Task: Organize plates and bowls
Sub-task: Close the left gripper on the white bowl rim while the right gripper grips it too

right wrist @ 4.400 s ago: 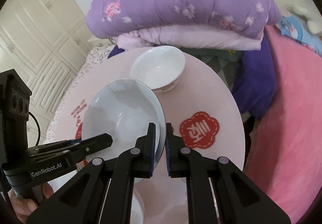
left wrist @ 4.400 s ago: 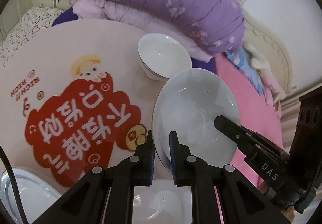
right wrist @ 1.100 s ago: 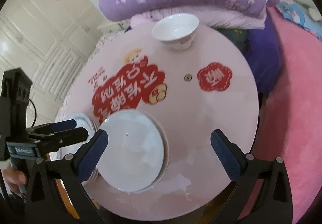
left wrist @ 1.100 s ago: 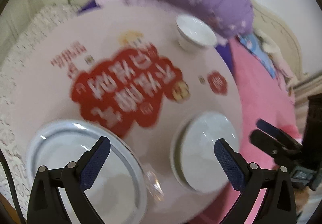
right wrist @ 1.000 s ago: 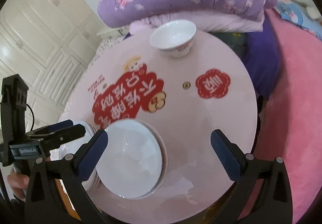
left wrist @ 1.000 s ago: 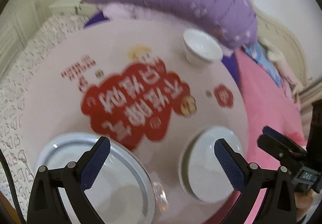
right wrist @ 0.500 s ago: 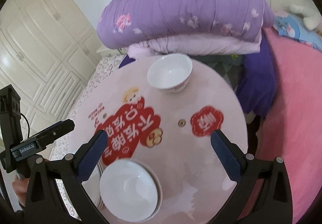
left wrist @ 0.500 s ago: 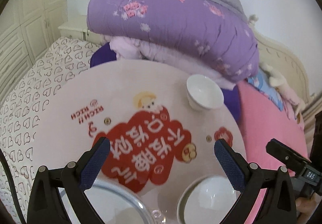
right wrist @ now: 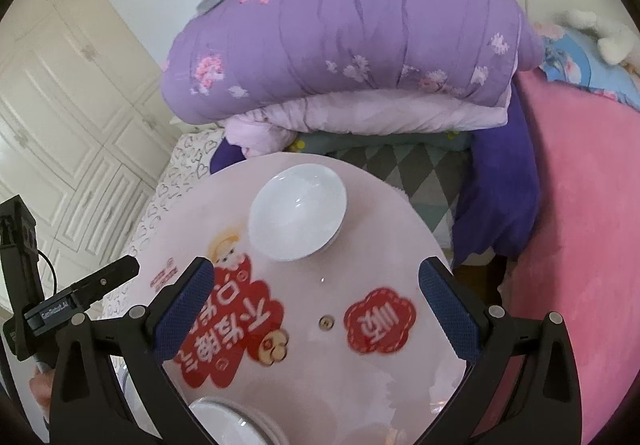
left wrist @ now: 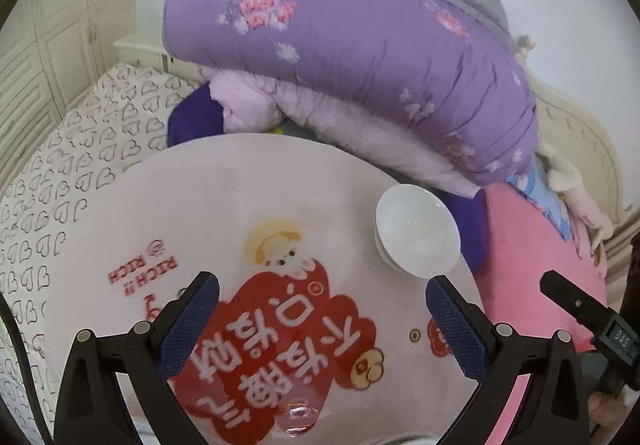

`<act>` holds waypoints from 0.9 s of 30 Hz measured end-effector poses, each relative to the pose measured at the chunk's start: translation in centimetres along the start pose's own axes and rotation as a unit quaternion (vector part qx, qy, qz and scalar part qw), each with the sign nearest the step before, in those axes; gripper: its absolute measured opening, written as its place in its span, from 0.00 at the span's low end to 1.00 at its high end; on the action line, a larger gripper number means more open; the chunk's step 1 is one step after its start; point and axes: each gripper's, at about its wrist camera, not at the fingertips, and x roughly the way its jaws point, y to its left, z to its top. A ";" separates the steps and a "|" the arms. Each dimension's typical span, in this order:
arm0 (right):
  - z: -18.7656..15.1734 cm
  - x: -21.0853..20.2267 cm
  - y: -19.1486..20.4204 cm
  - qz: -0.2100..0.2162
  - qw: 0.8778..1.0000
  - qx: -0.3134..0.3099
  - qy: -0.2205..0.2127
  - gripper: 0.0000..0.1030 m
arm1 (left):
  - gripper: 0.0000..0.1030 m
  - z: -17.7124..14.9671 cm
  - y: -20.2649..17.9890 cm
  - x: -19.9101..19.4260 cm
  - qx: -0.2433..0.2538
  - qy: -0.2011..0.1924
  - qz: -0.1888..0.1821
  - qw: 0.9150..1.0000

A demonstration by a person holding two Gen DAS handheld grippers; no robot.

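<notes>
Tongs on both sides gape wide and empty, the left tongs [left wrist: 320,319] and right tongs [right wrist: 318,303] hovering over a round pink tabletop [right wrist: 384,245] with red printed lettering. A glossy white ceramic bowl [right wrist: 297,211] sits at twelve o'clock, near the far edge, below folded purple quilts [right wrist: 352,29].
</notes>
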 end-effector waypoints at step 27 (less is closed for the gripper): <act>3.4 11.6 -3.5 -0.007 0.995 0.037 0.089 0.66 | 0.51 6.8 -2.6 22.0 -0.030 0.152 -0.041 0.987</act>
